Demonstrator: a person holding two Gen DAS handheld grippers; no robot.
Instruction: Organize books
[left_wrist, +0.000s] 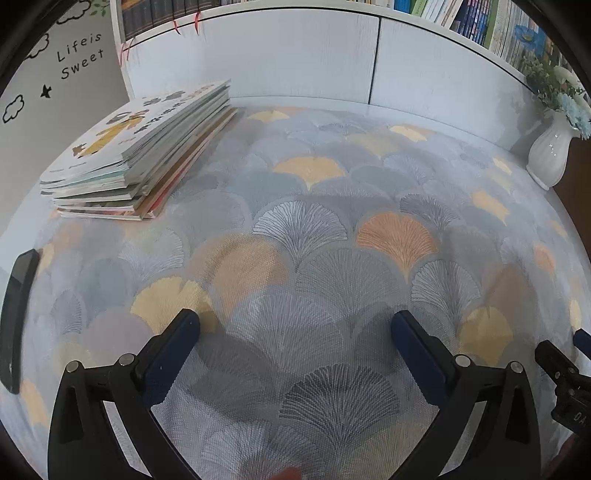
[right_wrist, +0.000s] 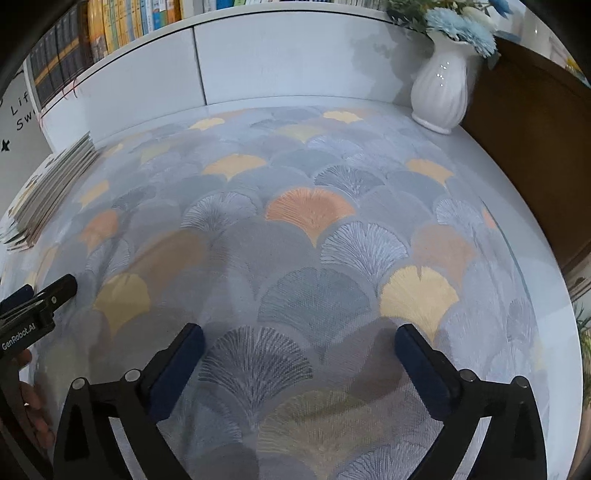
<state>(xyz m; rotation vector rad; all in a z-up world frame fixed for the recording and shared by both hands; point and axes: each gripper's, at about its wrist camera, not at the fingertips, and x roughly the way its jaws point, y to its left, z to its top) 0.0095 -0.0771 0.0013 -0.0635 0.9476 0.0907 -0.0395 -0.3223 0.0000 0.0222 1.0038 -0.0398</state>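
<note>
Left wrist view: left gripper (left_wrist: 295, 325) w/ jaws spread wide, nothing between them, over the leaf-patterned table (left_wrist: 317, 229). Stack of books (left_wrist: 144, 155) lies flat at far left, near the white cabinet (left_wrist: 258, 59); vase (left_wrist: 548, 155) far right.

Right wrist view: right gripper (right_wrist: 299, 338) likewise wide apart, empty; stack of books (right_wrist: 55, 184) at left edge.

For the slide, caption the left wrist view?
Left tool open and empty above the ginkgo-print tablecloth; stack of picture books at far left, white vase at far right.
</note>
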